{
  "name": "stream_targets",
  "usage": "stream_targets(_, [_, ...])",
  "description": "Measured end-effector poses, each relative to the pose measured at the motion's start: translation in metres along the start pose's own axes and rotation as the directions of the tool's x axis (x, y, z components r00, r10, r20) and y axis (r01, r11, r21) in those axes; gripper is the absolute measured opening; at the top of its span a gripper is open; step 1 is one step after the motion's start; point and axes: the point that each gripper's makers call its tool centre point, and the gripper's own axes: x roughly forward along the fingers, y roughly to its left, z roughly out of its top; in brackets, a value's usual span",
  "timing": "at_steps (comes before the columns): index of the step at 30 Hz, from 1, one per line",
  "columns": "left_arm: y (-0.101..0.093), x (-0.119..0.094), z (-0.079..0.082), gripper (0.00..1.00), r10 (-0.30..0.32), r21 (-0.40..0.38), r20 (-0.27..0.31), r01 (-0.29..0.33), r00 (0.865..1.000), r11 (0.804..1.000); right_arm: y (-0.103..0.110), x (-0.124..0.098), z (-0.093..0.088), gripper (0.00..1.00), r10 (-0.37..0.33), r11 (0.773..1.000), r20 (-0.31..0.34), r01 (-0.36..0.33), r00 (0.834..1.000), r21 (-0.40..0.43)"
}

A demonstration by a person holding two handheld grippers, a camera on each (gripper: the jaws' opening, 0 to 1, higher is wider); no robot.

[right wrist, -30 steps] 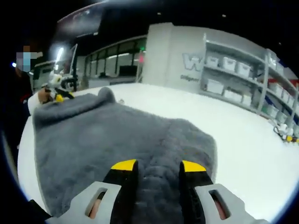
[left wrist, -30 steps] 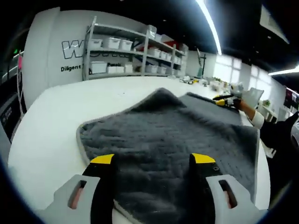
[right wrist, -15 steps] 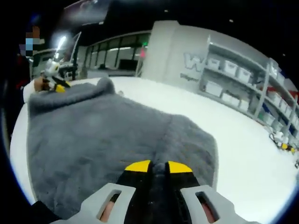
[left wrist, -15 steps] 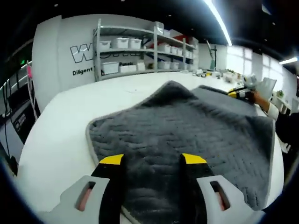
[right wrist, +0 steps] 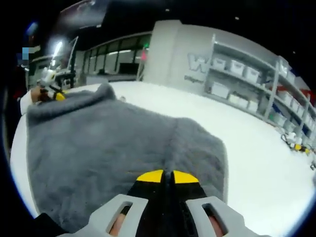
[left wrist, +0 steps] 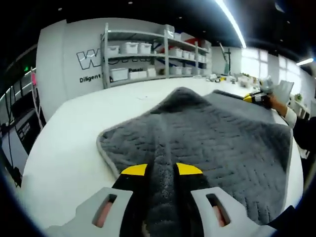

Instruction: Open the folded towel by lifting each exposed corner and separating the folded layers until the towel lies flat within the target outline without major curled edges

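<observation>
On white table (left wrist: 64,143), both tools pinch towel (left wrist: 222,133) edges.

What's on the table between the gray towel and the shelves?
Nothing: in the left gripper view, bare white table lies between the gray towel and the shelves.

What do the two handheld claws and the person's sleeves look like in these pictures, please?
The left claw and the right claw look alike: two black jaws with yellow tips rise from a light grey moulded body with a slotted opening on each side. In the left gripper view, a white cuff sits at the wrist below a dark sleeve. No cables are visible.
</observation>
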Motion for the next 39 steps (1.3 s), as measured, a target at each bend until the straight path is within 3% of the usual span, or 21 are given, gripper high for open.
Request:
stream_targets(19, [0.021, -0.011, -0.007, 0.21, -0.003, -0.031, -0.023, 0.002, 1.0, 1.0, -0.011, -0.004, -0.005, 0.0, -0.002, 0.999, -0.02, 0.001, 1.0, -0.038])
stream_targets(32, [0.022, -0.015, -0.009, 0.25, 0.0, -0.039, -0.037, -0.002, 0.999, 0.999, -0.027, -0.013, -0.012, 0.0, -0.009, 0.999, -0.026, 0.008, 1.0, -0.038])
stream_targets(36, [0.022, -0.016, -0.01, 0.27, 0.004, -0.044, -0.038, -0.006, 0.999, 0.999, -0.03, -0.015, -0.012, 0.03, -0.003, 1.0, -0.011, 0.003, 1.0, -0.018])
stream_targets(39, [0.023, -0.017, -0.01, 0.28, 0.001, -0.044, -0.04, -0.003, 0.999, 0.999, -0.035, -0.015, -0.014, 0.05, 0.016, 0.998, -0.008, -0.016, 1.0, 0.068])
